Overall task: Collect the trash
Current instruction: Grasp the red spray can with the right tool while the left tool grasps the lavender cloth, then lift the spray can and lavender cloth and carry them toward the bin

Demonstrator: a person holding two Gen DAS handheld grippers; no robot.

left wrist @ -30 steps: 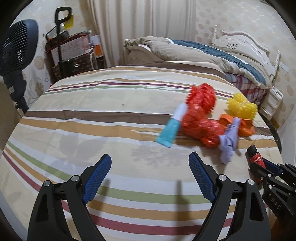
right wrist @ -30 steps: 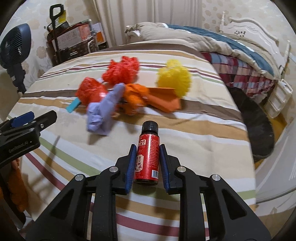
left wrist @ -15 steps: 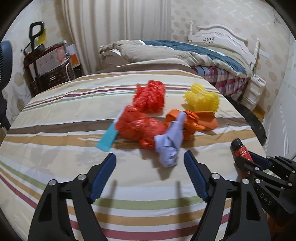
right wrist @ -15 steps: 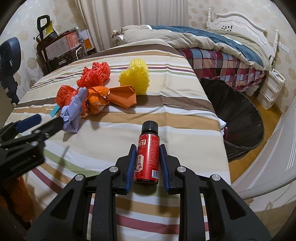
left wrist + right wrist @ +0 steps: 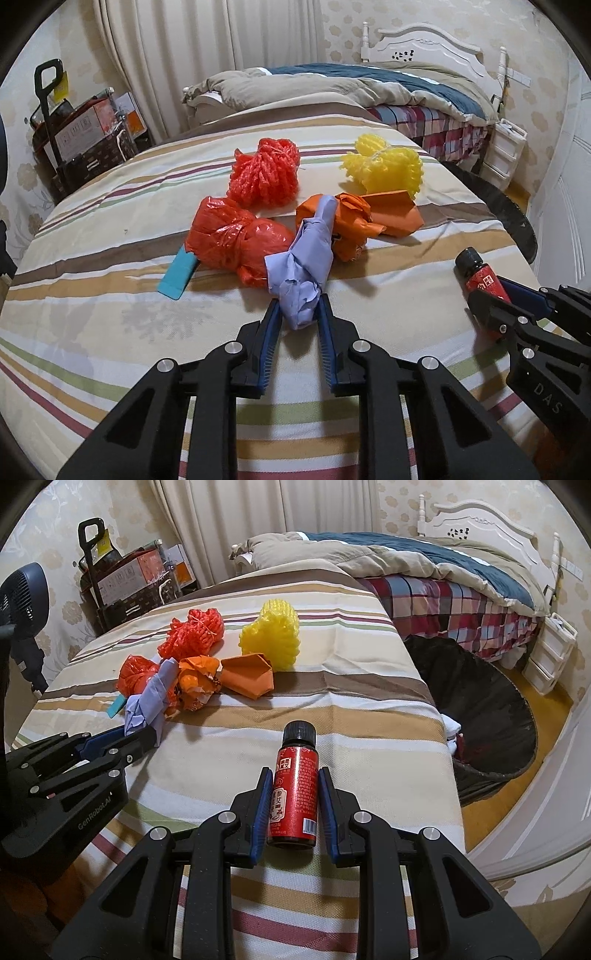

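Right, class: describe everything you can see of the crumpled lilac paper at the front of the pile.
The lilac paper is a long, crumpled, loosely twisted wad of matte pale purple sheet. It lies on the striped cloth, its far end resting against the orange wrapper and its side against the red plastic bag. Its near, scrunched end sits between the blue-padded jaws of the left gripper, which are closed onto it. Whether it is lifted cannot be told.

We count on the striped cloth (image 5: 110, 229): two foam nets, one red (image 5: 264, 171) and one yellow (image 5: 384, 170); one red plastic bag (image 5: 232, 236); one lilac paper wad (image 5: 306, 266); two orange paper pieces (image 5: 395, 216); one teal card (image 5: 177, 273). One red bottle (image 5: 293, 794).
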